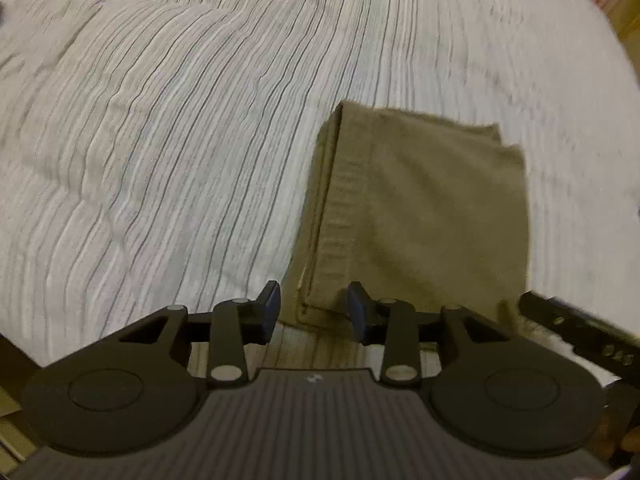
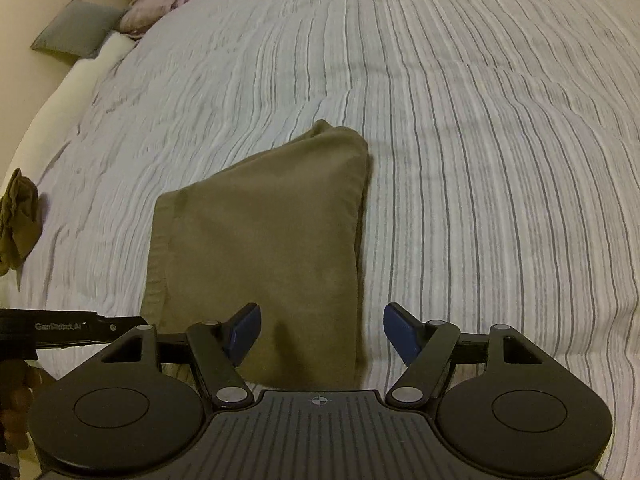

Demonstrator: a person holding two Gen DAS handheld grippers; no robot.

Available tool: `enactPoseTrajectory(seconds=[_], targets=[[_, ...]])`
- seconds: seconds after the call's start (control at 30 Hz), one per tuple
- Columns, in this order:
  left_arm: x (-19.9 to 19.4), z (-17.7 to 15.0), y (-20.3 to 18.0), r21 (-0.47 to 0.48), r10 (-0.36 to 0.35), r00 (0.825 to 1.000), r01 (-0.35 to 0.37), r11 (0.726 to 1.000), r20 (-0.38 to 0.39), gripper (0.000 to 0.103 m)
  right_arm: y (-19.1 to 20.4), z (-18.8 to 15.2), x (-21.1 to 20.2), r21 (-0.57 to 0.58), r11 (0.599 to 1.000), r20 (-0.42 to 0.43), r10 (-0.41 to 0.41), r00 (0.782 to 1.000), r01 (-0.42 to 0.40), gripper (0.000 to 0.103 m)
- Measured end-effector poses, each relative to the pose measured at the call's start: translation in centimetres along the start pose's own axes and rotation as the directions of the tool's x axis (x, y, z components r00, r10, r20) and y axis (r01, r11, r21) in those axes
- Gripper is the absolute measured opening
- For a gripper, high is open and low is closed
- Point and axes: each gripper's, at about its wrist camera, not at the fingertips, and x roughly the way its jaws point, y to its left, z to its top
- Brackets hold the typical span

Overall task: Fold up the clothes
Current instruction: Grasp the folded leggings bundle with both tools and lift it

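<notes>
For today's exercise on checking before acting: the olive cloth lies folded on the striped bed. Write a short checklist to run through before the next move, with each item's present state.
1. Olive cloth lies folded flat on the bedspread: ok.
2. Right gripper open, nothing pinched: ok.
3. Left gripper open, pads not pressing the cloth: ok.
4. Cloth edges aligned: not ok, one layer's far corner is offset from the other's.
5. Next garment in view: ok, a crumpled olive piece lies near the bed's edge.
6. Layers underneath neatly stacked: cannot tell.
</notes>
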Motion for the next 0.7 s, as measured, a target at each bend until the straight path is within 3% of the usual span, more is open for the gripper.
enactPoseTrajectory(seconds=[0.13, 0.27, 0.57, 0.7], targets=[[0.0, 0.9, 2.8, -0.069, -0.161, 0.985, 0.165, 0.984, 0.061, 0.042, -1.4, -0.2, 0.2, 0.07, 0.996, 0.008, 0.06, 0.998, -0.06, 0.071], [0.9, 2.1, 5.6, -0.116, -0.305, 0.945, 0.318, 0.941, 0.117, 0.048, -2.9, 0.6, 0.3, 0.146, 0.983, 0.045, 0.106, 0.993, -0.111, 0.071], [7.3, 3.6, 7.9, -0.204, -0.423, 0.903, 0.428, 0.88, 0.068, 0.05, -4.4, 1.6, 3.0, 0.256, 0.945, 0.063, 0.193, 0.979, -0.203, 0.071], [8.4, 3.3, 8.8, -0.238, -0.493, 0.867, 0.496, 0.835, 0.074, 0.052, -4.9, 1.4, 4.6, 0.299, 0.927, 0.054, 0.219, 0.974, -0.225, 0.071]])
